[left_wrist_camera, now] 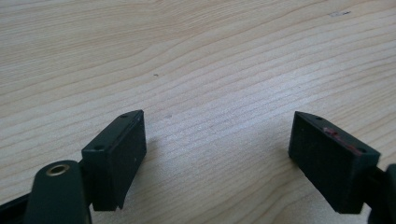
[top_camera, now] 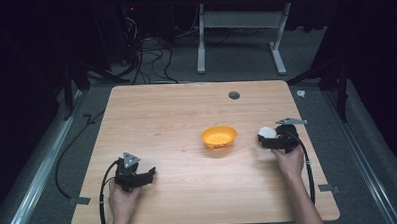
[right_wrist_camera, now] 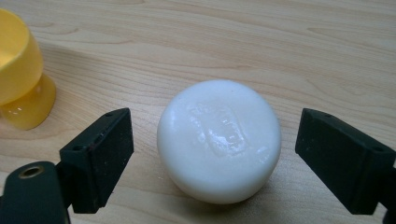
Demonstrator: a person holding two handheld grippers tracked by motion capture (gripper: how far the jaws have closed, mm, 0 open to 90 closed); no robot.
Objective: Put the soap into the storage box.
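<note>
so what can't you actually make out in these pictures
- Yellow plastic bowl: the right gripper view's left edge cuts it off; in the high view its contents are too small to tell.
- Round white soap-like bar: the raised mark on top is too blurred to read; its underside is hidden against the wooden table.
- Right gripper: in the high view, too small to judge the gap to the bar.

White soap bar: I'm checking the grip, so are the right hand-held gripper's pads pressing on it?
No, the white soap bar lies on the table with a gap to each pad of the right hand-held gripper.
</note>
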